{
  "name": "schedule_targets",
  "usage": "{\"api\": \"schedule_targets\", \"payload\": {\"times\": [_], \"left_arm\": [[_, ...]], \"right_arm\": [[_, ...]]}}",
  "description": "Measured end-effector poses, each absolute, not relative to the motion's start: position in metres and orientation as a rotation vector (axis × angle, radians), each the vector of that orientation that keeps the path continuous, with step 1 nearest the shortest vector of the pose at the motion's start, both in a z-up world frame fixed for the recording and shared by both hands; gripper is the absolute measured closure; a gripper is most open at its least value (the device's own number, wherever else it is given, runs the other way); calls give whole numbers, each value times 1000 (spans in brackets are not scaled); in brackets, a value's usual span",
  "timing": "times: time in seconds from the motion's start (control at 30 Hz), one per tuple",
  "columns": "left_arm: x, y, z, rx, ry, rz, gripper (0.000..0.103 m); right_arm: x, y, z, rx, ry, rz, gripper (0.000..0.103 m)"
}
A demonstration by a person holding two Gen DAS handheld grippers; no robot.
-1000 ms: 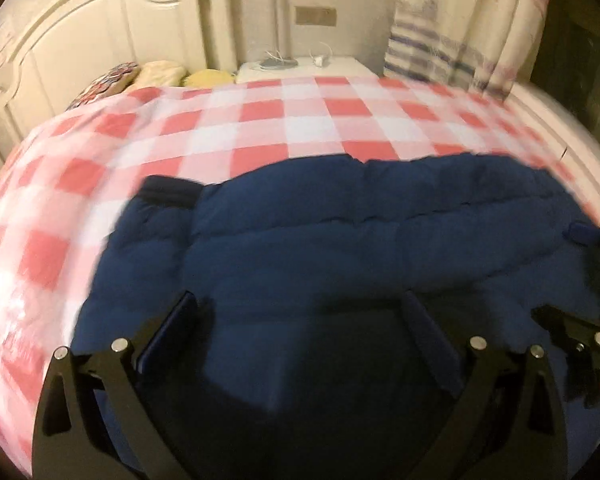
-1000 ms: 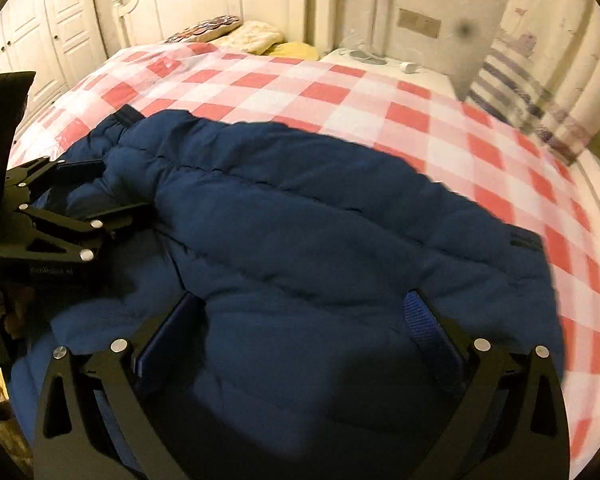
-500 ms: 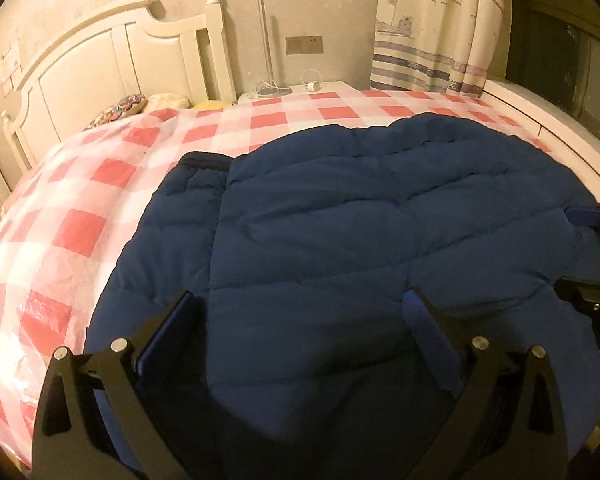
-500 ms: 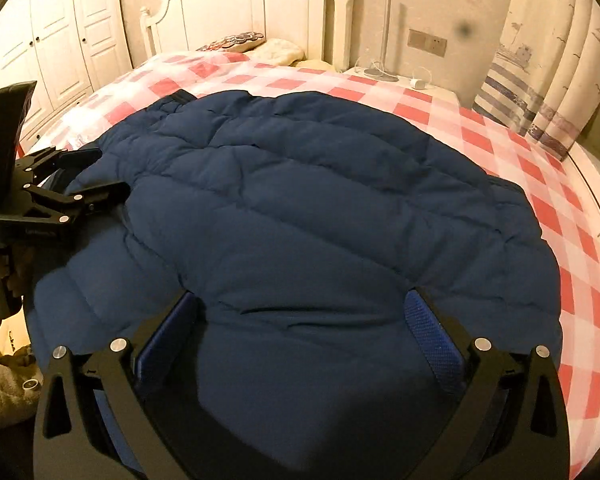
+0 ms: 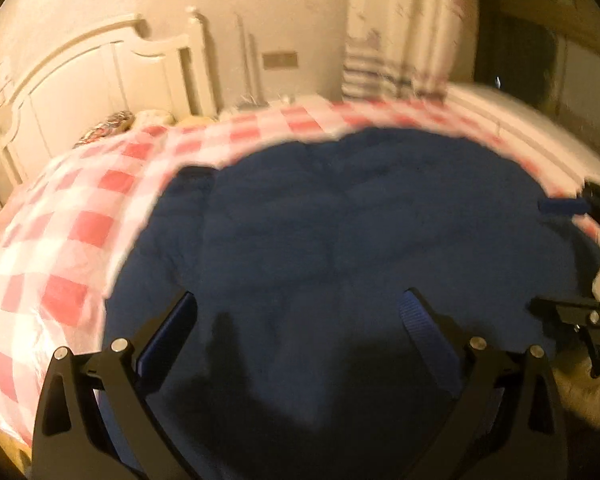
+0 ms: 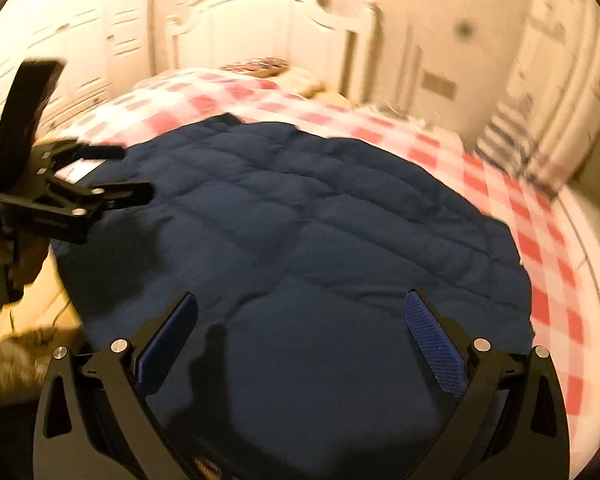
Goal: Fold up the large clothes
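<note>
Jacket point(image 6: 300, 240), navy and quilted, spread flat across centre frame over red-and-white checked bedspread point(image 6: 540, 216). Left gripper point(image 5: 300, 320) at lower centre, fingers wide apart, nothing between them, above jacket's near edge. Right gripper point(image 6: 300, 320) likewise wide, empty. White headboard point(image 6: 268, 24) at upper centre, striped curtain point(image 5: 396, 40) top right.
</note>
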State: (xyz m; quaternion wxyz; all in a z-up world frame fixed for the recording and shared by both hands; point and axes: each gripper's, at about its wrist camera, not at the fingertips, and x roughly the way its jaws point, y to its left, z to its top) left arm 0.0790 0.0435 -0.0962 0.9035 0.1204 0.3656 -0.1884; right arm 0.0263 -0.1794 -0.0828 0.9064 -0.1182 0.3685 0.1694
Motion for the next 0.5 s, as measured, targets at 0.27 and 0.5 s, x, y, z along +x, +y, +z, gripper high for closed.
{"api": "schedule_targets", "payload": {"times": [0.27,0.5], "left_arm": [[74,34,-125,308,726,-346,2],[72,35,-128,313,722,-341,2]], "right_arm": [[32,-179,-120,-226,799,326,4],[27,-180,-114,-225,804,314,4]]}}
